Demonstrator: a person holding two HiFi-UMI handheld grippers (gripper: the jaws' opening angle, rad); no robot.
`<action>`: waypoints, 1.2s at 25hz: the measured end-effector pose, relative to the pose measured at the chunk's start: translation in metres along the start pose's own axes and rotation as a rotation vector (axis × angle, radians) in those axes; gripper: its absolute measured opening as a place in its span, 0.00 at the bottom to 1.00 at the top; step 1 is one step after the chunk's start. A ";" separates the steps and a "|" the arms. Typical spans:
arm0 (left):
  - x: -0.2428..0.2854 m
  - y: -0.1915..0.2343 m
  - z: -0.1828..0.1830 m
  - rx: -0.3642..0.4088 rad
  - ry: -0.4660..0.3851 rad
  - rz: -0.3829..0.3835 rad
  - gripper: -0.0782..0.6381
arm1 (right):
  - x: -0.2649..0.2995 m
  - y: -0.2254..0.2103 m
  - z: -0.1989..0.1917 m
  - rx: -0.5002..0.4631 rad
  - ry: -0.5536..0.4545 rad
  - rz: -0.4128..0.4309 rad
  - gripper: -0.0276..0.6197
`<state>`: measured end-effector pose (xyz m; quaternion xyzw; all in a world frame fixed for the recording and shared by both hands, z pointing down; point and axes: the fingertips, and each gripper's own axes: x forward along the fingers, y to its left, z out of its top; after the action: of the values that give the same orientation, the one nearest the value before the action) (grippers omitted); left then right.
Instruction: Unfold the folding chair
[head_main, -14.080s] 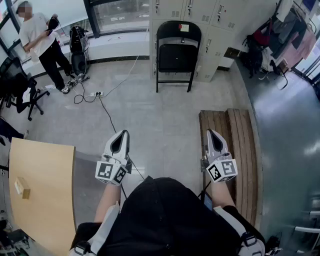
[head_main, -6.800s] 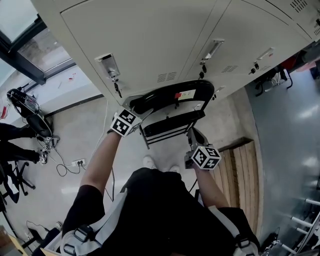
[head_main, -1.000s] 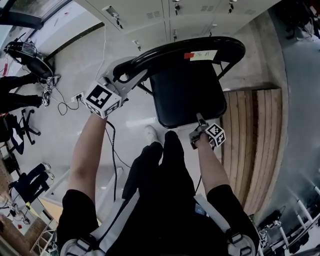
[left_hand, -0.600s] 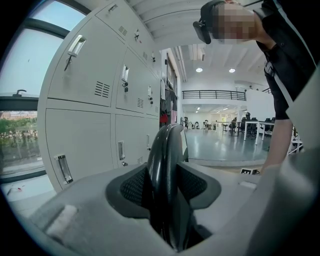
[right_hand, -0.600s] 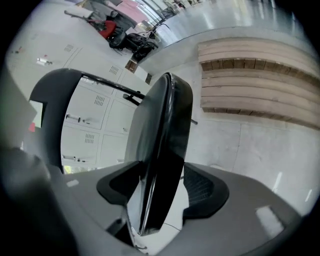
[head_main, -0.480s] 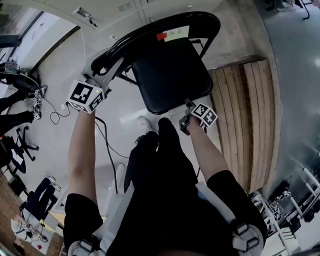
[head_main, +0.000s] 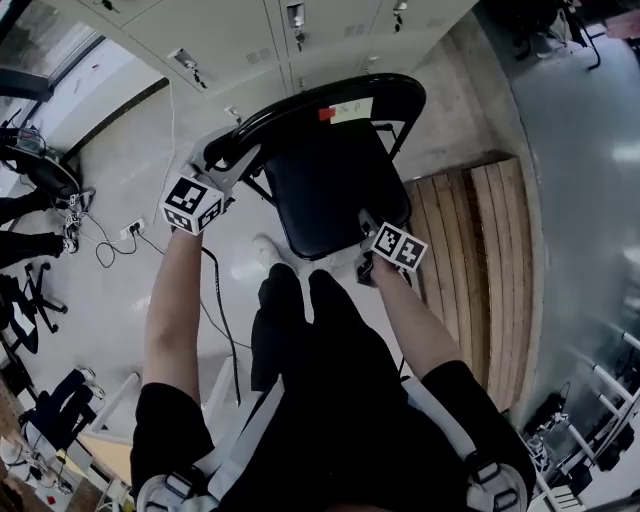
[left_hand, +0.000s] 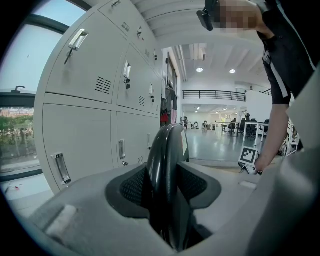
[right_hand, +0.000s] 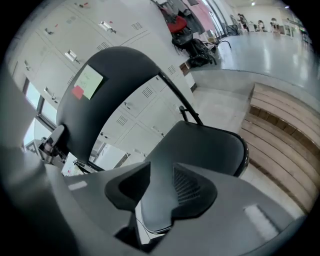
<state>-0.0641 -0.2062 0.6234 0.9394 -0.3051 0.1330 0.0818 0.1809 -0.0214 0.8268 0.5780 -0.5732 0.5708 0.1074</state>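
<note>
Folding chair (head_main: 335, 185): seat (right_hand: 200, 150) down, looks unfolded.
L claw (head_main: 238, 152): clenched on backrest rail (left_hand: 167, 165).
R claw (head_main: 367, 222): jaws just closing, seat edge between, ungripped.
Left: release.

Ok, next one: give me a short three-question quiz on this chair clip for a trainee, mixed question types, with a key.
1. What is the left gripper shut on?
2. True or false: the seat is folded down.
3. Beside the chair, at the right of the head view, lies: A a slatted wooden bench, B a cardboard box, C a rug.
Key: 1 the chair's top rail; 2 true; 3 A.
</note>
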 end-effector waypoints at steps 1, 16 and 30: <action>0.002 0.000 0.000 0.000 -0.009 -0.005 0.35 | 0.005 0.001 -0.004 -0.010 0.017 -0.007 0.25; 0.008 0.039 -0.006 -0.041 -0.064 -0.062 0.35 | 0.084 -0.004 -0.103 -0.140 0.259 -0.141 0.15; 0.025 0.079 -0.026 -0.116 -0.077 -0.098 0.35 | 0.117 -0.028 -0.148 -0.408 0.464 -0.252 0.05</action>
<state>-0.0973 -0.2771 0.6616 0.9514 -0.2687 0.0748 0.1306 0.0867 0.0395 0.9815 0.4655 -0.5602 0.5427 0.4182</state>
